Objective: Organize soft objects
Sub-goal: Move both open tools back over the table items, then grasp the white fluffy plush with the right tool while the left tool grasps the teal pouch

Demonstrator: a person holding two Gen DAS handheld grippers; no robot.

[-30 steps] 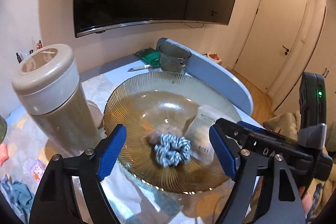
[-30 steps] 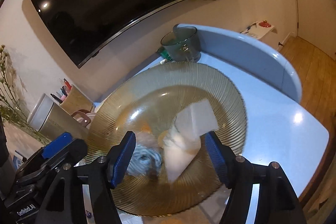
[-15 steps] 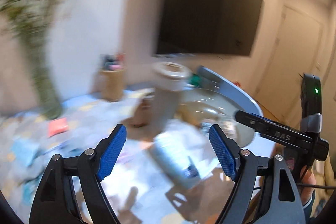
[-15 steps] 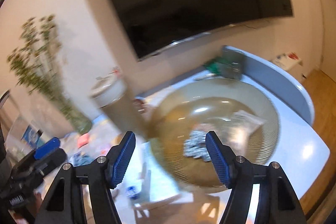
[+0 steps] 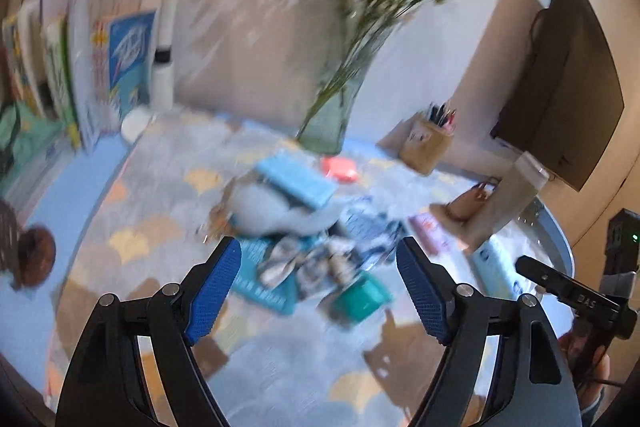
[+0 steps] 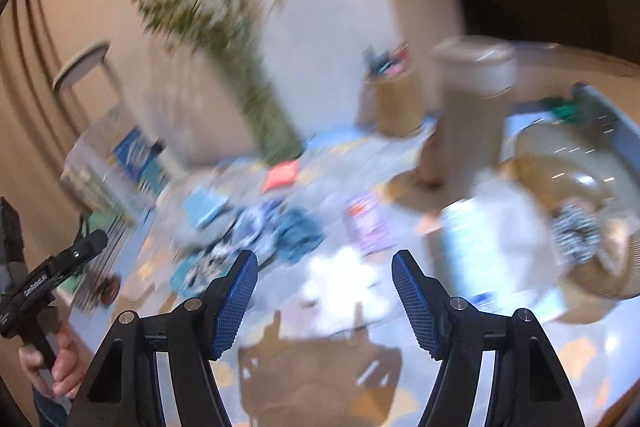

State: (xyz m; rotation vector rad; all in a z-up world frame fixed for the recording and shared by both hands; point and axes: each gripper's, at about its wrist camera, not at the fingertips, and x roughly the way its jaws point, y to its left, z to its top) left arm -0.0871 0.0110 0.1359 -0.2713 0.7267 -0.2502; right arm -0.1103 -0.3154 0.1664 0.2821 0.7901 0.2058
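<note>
1. Amber plate (image 6: 532, 163) sat at far right, already holding a striped scrunchie (image 6: 576, 233).
2. Loose pile of soft items (image 5: 316, 247) lay mid-table, ahead of both grippers.
3. Left gripper (image 5: 320, 287) and right gripper (image 6: 325, 293): jaws spread, empty.
4. Judged step: fetching; next, settle over 1 item.

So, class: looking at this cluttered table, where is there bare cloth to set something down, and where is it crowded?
Free: the cloth in front of the left gripper, and the stretch left of the grey bundle toward the brown round object. Crowded: the pile at the centre, and around the tall canister. Blur hides small things.
</note>
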